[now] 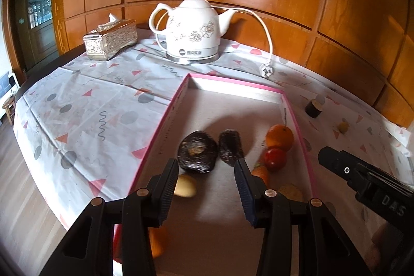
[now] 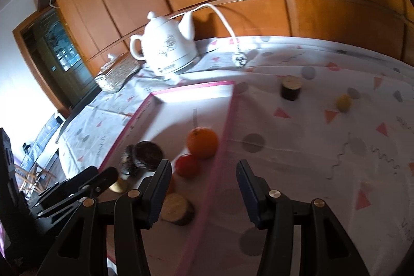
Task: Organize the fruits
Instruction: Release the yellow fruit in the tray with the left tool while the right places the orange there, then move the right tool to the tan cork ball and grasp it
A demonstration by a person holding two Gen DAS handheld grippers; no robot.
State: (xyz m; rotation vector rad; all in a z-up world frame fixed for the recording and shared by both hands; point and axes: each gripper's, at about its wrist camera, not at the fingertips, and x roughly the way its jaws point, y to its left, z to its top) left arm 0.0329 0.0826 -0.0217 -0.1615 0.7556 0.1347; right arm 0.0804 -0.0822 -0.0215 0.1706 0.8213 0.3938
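Our left gripper (image 1: 207, 170) and right gripper (image 2: 204, 172) gaped wide, holding nothing. Gripper fingers hid part of the box's (image 1: 165, 118) fruit. Only the right view showed the wooden round (image 2: 176, 208) clearly.

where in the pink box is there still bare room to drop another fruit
The far half of the pink box is bare, between the far wall and the two dark fruits. The near right side is crowded: orange, red fruit and other pieces. Both claws, left and right, are open.

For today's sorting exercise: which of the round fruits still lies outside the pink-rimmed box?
The small yellow fruit lies on the tablecloth right of the box; the orange and red fruit sit inside it.
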